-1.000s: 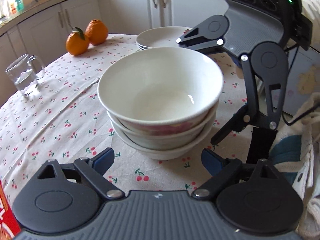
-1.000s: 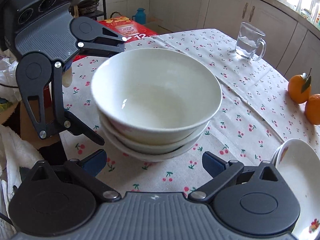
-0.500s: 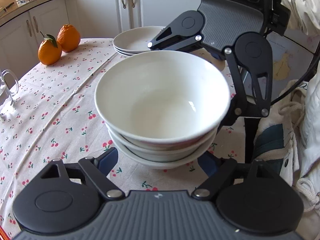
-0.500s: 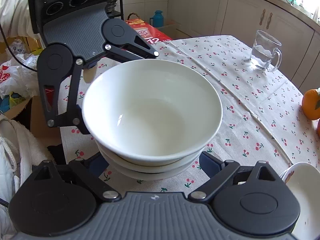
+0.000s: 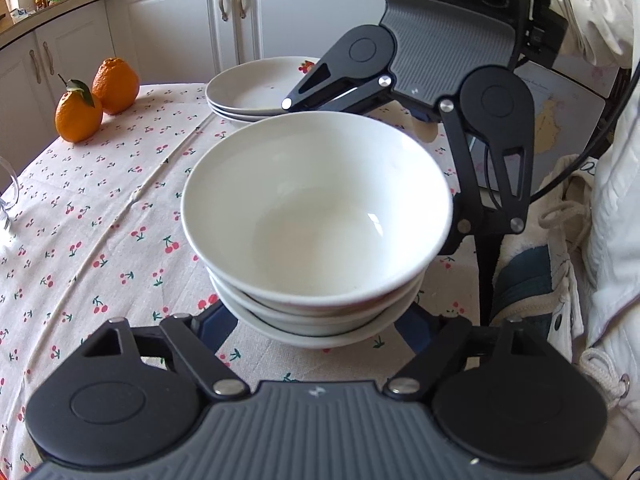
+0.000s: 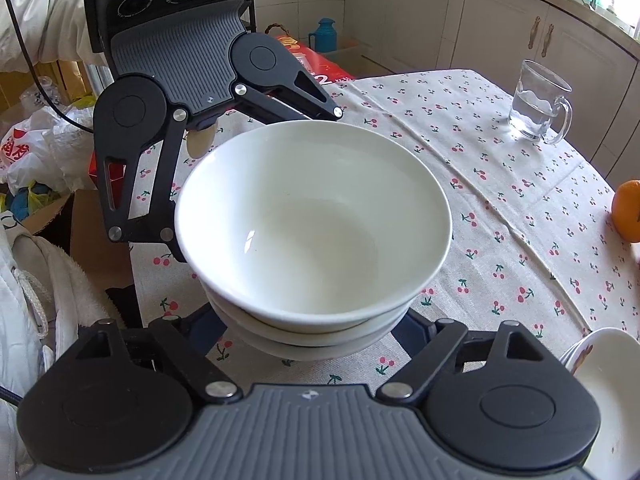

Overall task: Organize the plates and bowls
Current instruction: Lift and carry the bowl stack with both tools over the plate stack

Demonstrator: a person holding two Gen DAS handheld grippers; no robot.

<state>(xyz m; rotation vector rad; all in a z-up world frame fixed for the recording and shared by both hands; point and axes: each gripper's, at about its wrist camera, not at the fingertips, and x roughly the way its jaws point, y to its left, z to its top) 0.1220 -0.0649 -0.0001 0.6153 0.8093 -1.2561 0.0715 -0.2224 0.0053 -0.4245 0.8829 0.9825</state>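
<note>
A stack of three white bowls (image 5: 316,220) fills the middle of both wrist views (image 6: 312,224). My left gripper (image 5: 316,322) is wide open with a finger on each side of the stack's base. My right gripper (image 6: 310,326) is wide open on the opposite side, its fingers around the base too. Each gripper shows in the other's view, the right one (image 5: 452,92) and the left one (image 6: 180,76). Whether the fingers touch the bowls is hidden under the stack. A stack of white plates (image 5: 260,92) sits behind the bowls.
The table has a cherry-print cloth (image 5: 100,216). Two oranges (image 5: 96,100) sit at the far left. A glass mug of water (image 6: 538,104) stands at the far side. The plates' rim shows in the right wrist view (image 6: 604,392). A red box (image 6: 320,68) lies beyond the table.
Both grippers have moved in closer around the bowl stack from opposite sides, so their fingers now reach under its rim. The bowls fill more of each view.
</note>
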